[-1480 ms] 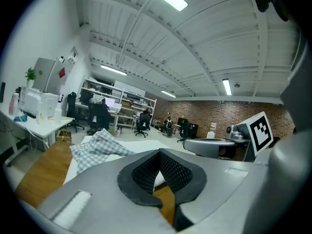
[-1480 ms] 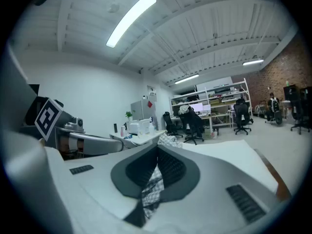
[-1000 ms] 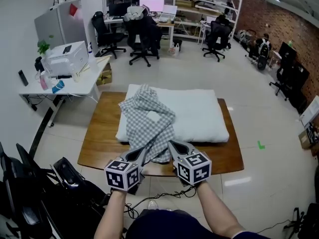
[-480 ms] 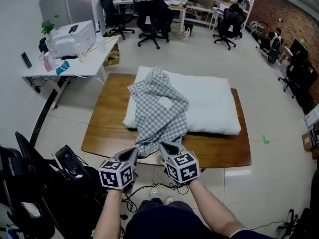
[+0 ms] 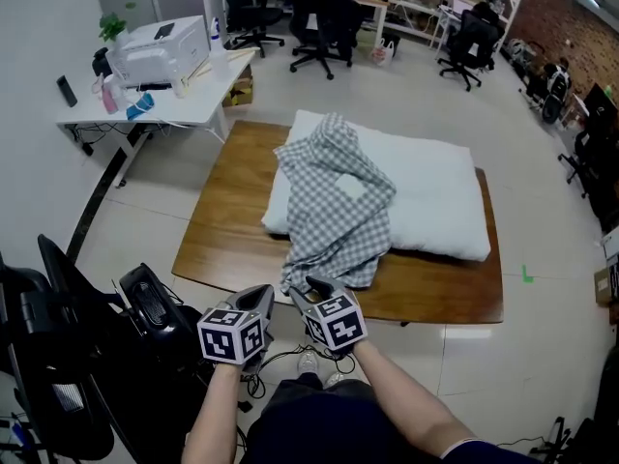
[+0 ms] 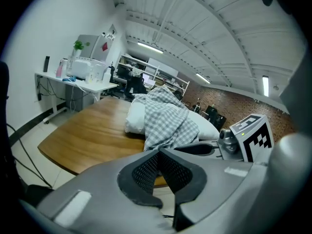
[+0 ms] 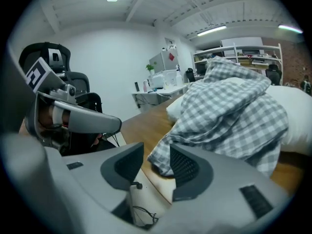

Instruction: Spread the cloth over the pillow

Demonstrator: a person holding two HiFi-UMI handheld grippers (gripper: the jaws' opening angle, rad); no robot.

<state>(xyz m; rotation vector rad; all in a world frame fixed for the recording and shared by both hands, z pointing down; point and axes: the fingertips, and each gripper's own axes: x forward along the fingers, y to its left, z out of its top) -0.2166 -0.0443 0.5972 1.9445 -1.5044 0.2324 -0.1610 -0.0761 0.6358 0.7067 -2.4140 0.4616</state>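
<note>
A grey-and-white checked cloth (image 5: 334, 201) lies bunched over the left half of a white pillow (image 5: 430, 196) on a low wooden table (image 5: 227, 245). The cloth's near corner reaches the table's front edge. My right gripper (image 5: 314, 286) is at that corner. Its jaws have just been opening, and the cloth's corner (image 7: 163, 161) sits loose between them, near the right pad (image 7: 184, 168), with no grip. My left gripper (image 5: 263, 300) hangs just left of it, off the table edge, shut on nothing (image 6: 158, 152). The cloth (image 6: 165, 121) lies ahead of it.
A white desk (image 5: 169, 104) with a printer (image 5: 160, 48) stands beyond the table's left corner. Black office chairs (image 5: 319, 13) are at the back, and a black chair (image 5: 68, 356) is close on my left. Cables (image 5: 280, 361) lie on the floor by my feet.
Both grippers have come down and back toward me to the table's front edge, and the cloth's near end came with them. The right jaws have opened off the cloth.
</note>
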